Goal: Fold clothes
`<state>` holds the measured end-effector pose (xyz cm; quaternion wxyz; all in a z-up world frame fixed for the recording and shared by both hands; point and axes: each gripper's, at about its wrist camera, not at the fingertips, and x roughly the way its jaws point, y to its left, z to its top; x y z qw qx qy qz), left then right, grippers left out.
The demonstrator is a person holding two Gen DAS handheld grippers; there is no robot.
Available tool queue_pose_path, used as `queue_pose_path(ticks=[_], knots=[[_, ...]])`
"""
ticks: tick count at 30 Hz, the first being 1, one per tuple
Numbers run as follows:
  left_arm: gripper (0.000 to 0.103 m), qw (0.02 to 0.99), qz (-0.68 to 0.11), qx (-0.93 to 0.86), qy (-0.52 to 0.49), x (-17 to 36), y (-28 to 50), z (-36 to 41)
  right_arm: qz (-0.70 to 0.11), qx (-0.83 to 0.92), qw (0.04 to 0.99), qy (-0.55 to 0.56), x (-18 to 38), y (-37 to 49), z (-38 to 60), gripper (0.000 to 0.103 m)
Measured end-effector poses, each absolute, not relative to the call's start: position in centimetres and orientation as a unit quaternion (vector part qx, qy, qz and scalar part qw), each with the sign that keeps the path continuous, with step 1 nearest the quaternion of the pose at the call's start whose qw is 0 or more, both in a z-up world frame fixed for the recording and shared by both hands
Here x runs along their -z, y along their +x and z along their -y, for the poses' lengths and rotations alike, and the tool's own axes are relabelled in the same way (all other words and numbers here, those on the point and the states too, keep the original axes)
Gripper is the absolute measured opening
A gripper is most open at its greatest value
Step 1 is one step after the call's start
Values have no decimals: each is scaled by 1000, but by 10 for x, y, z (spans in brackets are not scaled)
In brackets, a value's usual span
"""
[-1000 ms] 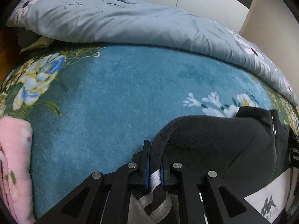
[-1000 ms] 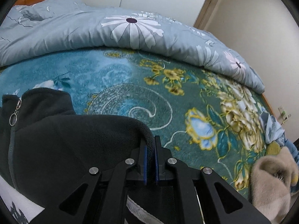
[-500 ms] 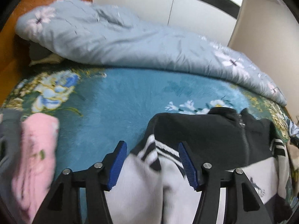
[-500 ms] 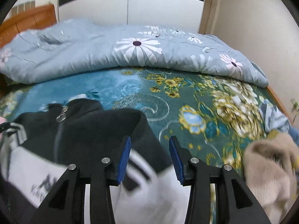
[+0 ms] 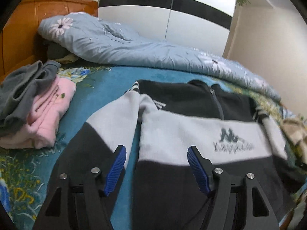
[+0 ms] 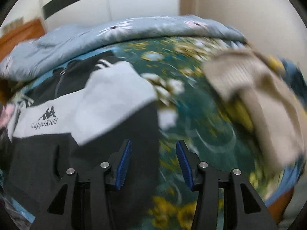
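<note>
Left wrist: jacket (image 5: 191, 134) spread beyond left tool (image 5: 156, 169) — unheld.

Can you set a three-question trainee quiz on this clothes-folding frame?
1. True or false: the left tongs are clamped on the black and white jacket.
2. What lies beside the jacket in the left wrist view: A) pink folded garment, B) red towel, C) shoes?
3. Fill in: the jacket's zip is ____.

Key: 1 false, both the left and the right tongs stand open with nothing held, having just opened. 2 A, the pink folded garment. 3 closed.
</note>
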<state>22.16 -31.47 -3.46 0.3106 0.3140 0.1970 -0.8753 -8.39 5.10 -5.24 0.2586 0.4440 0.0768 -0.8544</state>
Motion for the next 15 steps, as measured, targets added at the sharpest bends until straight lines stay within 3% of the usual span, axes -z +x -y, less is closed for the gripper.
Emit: queue_pose_path(ticks=[7, 13, 15], knots=[[70, 303, -197, 868, 339, 40, 224, 300, 76, 806, 300, 504, 83, -67, -78, 50], [70, 309, -202, 863, 344, 38, 230, 298, 101, 783, 339, 512, 88, -57, -54, 49], [70, 311, -206, 861, 345, 38, 232, 299, 93, 787, 343, 505, 85, -52, -48, 22]])
